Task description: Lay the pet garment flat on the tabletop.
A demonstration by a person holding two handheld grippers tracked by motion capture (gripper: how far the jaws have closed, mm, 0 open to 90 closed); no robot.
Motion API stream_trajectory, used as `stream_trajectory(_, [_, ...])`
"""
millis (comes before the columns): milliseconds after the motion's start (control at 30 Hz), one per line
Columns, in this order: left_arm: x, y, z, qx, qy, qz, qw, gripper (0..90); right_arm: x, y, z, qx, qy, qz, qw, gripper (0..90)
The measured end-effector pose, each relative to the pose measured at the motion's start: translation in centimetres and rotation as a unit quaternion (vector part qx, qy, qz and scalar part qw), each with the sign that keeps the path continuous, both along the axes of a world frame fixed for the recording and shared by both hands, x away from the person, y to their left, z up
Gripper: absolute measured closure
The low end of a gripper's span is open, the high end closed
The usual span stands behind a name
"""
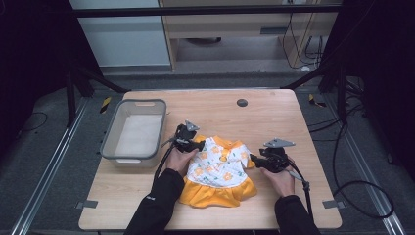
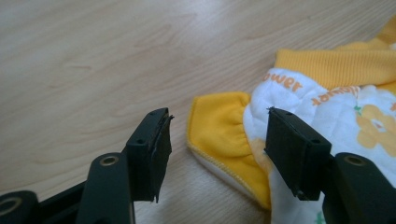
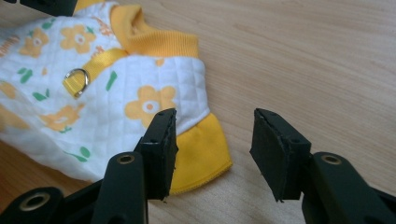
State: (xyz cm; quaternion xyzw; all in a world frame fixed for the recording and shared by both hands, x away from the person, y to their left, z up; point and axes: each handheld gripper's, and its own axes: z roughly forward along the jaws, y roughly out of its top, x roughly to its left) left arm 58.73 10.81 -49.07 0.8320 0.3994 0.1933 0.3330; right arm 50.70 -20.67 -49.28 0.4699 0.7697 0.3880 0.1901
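A small quilted dress (image 1: 218, 169), white with orange flowers and a yellow ruffled skirt, lies flat on the wooden table (image 1: 274, 117). My left gripper (image 1: 201, 145) is at the dress's left shoulder. In the left gripper view it (image 2: 217, 149) stands open, its jaws either side of the yellow sleeve (image 2: 219, 126) without pressing on it. My right gripper (image 1: 254, 160) is at the other shoulder. In the right gripper view it (image 3: 215, 149) is open just past the right yellow sleeve (image 3: 201, 151), and a yellow strap with a metal ring (image 3: 77, 77) shows on the dress's back.
A grey plastic bin (image 1: 111, 132) stands on the left part of the table, close to the left gripper. A small black round cap (image 1: 242, 103) sits in the tabletop near the far edge. Cables trail from both grippers toward the front edge.
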Motion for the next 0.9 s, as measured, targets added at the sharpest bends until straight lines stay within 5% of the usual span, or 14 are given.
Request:
stream_trajectory(233, [-0.1, 0.1, -0.6, -0.029, 0.020, 0.005, 0.9994, 51.6, 0.4, 0.6, -1.1, -0.015, 0.018, 0.009, 0.9997, 59.4])
stream_trajectory(467, [-0.7, -0.7, -0.3, -0.026, 0.034, 0.006, 0.9991, 75.0, 0.1, 1.5, -0.9, -0.032, 0.021, 0.022, 0.9990, 84.1])
stream_trajectory(567, [-0.9, -0.8, 0.0, -0.020, 0.038, 0.008, 0.9991, 82.3, -0.1, 2.0, -0.7, -0.045, 0.015, 0.026, 0.9986, 86.4])
stream_trajectory(700, [-1.8, 0.3, 1.3, -0.043, 0.001, 0.007, 0.9991, 85.0, -0.5, 1.8, 0.5, -0.028, -0.017, 0.029, 0.9990, 86.7])
stream_trajectory(767, [-2.6, 1.2, 2.8, -0.073, -0.031, 0.005, 0.9968, 85.2, -0.7, 1.6, 1.9, -0.010, -0.051, 0.034, 0.9981, 86.7])
stream_trajectory(900, [-3.9, 2.2, 5.3, -0.096, -0.094, 0.008, 0.9910, 85.2, -0.5, 2.0, 4.1, -0.002, -0.104, 0.040, 0.9937, 86.4])
